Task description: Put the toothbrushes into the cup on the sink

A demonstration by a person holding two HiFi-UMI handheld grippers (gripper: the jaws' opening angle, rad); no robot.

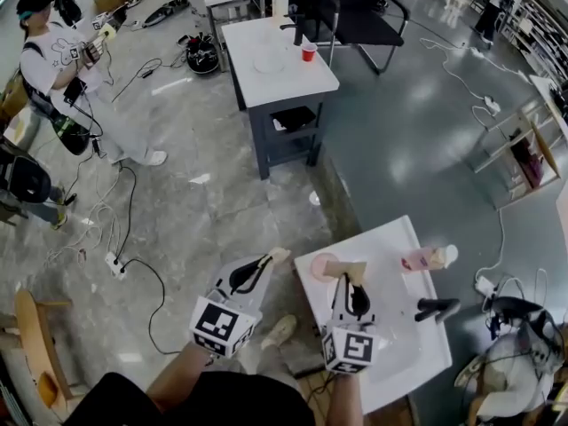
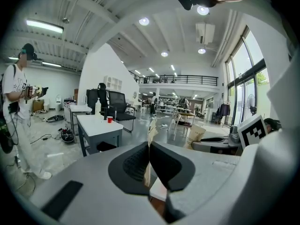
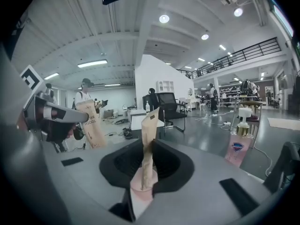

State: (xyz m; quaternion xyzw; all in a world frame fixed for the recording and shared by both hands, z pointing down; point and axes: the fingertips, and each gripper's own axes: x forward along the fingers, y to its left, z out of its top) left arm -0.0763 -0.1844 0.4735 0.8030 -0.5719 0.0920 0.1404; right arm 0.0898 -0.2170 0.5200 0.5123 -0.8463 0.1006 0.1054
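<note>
Head view: left gripper (image 1: 264,263), off the left edge of the sink (image 1: 390,327), pinching a wrapped toothbrush (image 1: 280,256); right gripper (image 1: 347,280) clamping a second toothbrush (image 1: 345,271) at the pink cup (image 1: 315,263). Left gripper view: jaws pressed together on the wrapper's thin edge. Right gripper view: second toothbrush upright, lower end inside the cup.

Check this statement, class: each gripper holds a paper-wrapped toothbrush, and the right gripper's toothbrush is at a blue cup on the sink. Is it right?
No: the cup is pink, not blue, as the right gripper view shows. The rest stands: the left gripper holds a paper-wrapped toothbrush, and the right gripper holds its own toothbrush at the cup on the sink.
</note>
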